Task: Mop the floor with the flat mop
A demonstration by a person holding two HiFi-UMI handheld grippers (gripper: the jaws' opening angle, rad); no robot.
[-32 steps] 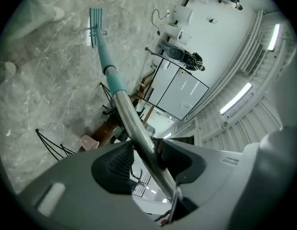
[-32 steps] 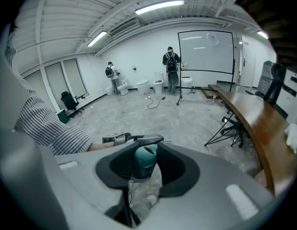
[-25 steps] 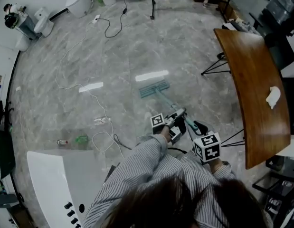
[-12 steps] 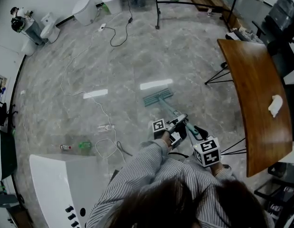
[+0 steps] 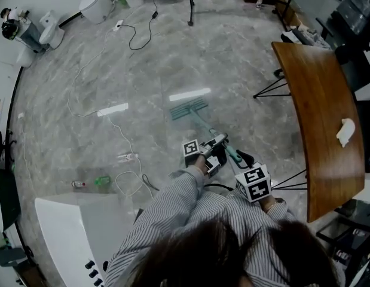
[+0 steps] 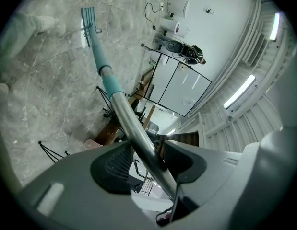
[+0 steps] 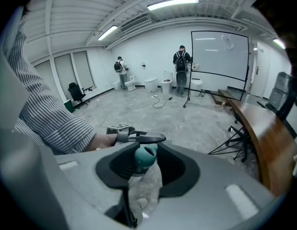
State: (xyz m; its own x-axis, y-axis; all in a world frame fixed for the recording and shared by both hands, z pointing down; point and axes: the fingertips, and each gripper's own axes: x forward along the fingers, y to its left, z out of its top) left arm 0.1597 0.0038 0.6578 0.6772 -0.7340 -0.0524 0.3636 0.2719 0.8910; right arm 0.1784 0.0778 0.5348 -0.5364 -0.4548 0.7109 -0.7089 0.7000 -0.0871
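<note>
- Teal and bare steel make up the one flat mop (image 5: 199,122): a ribbed teal mop head (image 5: 189,110), a teal lower sleeve and a shiny metal upper handle (image 6: 134,128) that ends in a teal cap (image 7: 146,156).
- One mop head only, lying flat on the grey marbled floor (image 5: 143,64) near the middle of the head view, at about 11 o'clock from the two grippers, with the handle slanting back to them.
- Two grippers, each carrying one marker cube.
- Left gripper (image 5: 213,143): its jaws are pinched on the metal part of the handle, which runs diagonally between them (image 6: 149,153).
- Right gripper (image 5: 241,160): it sits at 4 o'clock from the left one, its jaws closed round the capped top end of the handle (image 7: 146,166).
- One curved brown wooden bench (image 5: 316,94) at 3 o'clock in the head view, with one crumpled white cloth (image 5: 345,131) on it.
- Two bright light reflections (image 5: 189,94) on the floor, just beyond the mop head at 12 o'clock.
- Two people (image 7: 181,61) stand far off across the room in the right gripper view.
</note>
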